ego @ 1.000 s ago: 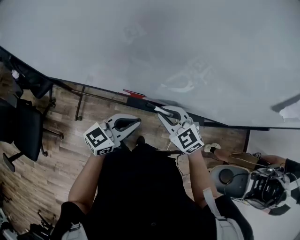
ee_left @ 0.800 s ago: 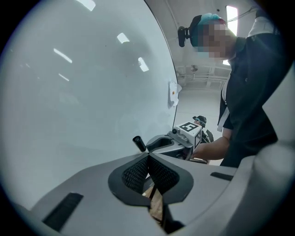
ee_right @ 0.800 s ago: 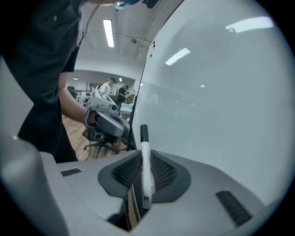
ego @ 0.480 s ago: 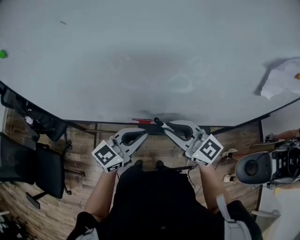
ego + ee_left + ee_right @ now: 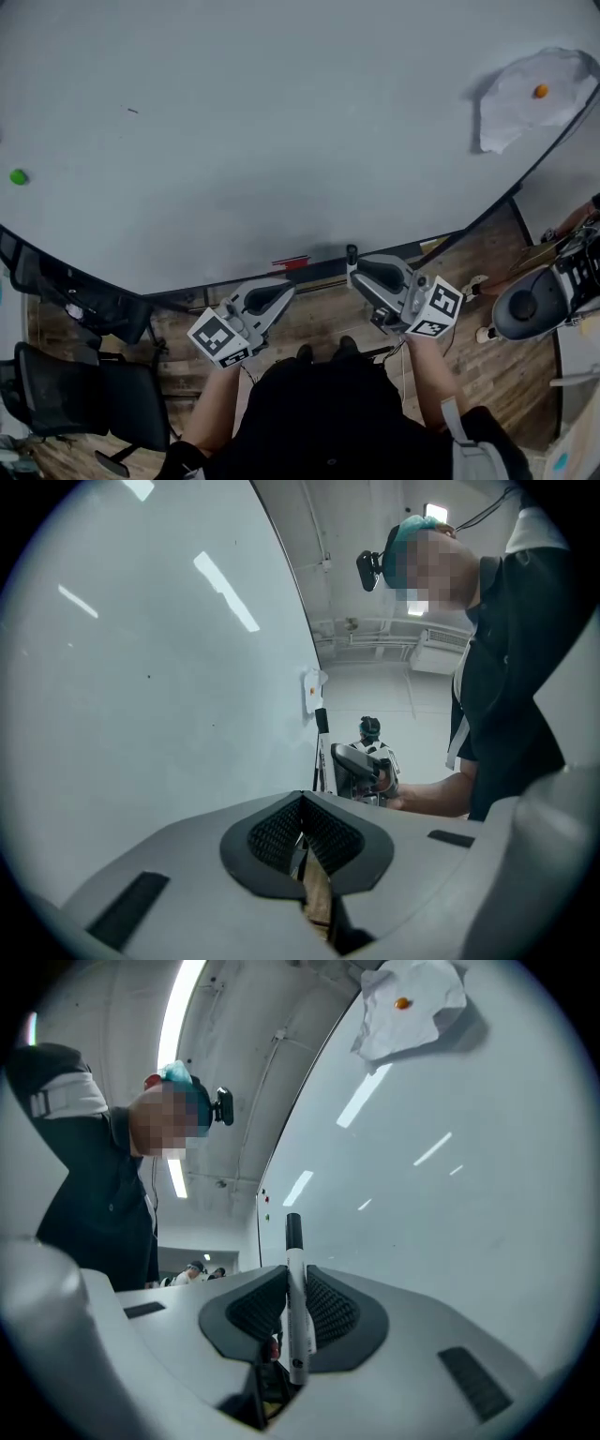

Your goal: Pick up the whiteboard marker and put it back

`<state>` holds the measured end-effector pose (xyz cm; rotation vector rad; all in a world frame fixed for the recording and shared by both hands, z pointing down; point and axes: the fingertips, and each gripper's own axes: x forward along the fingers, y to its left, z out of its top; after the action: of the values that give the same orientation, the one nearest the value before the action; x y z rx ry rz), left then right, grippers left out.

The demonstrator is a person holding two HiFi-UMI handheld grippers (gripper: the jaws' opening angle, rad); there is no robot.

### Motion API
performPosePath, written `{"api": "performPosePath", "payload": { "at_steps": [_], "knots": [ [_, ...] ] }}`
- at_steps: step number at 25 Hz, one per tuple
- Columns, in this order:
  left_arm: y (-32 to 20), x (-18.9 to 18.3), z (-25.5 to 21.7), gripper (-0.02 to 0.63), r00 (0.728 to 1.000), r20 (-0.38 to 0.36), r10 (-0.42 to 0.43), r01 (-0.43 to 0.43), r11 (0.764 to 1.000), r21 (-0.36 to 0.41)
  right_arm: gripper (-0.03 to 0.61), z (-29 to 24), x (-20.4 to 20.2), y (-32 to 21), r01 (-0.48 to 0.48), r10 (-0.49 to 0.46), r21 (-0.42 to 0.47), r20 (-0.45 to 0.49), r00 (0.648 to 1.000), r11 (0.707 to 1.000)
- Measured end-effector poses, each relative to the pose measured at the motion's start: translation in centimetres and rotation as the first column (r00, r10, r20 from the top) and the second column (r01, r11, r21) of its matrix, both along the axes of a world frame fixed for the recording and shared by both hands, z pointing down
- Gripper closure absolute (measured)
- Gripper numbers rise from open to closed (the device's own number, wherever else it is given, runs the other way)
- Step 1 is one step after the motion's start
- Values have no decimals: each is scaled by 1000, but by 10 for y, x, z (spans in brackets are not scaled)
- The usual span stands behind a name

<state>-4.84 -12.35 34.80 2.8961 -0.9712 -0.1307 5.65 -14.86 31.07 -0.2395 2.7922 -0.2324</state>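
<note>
Clamping the marker (image 5: 297, 1321), right claw (image 5: 293, 1271) sits by whiteboard (image 5: 281, 112) edge (left claw (image 5: 302, 801) closed, empty).

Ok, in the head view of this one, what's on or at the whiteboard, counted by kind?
Whiteboard marker, gripped by the right claw: 1
Red pen-like item at the board's lower edge: 1
Round magnets, green and orange: 2
White sheet under the orange magnet: 1
Total: 5
</note>
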Motion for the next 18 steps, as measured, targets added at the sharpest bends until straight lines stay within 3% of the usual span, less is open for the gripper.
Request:
{"api": "performPosePath", "payload": {
  "at_steps": [5, 18],
  "knots": [
    [12, 2, 0, 603, 999, -10, 47, -47, 999, 10, 505, 2, 25, 13, -71, 74, -44, 75, 994, 996],
    [62, 59, -3, 603, 995, -53, 83, -83, 997, -5, 505, 3, 78, 73, -87, 90, -49, 52, 995, 995]
  ]
}}
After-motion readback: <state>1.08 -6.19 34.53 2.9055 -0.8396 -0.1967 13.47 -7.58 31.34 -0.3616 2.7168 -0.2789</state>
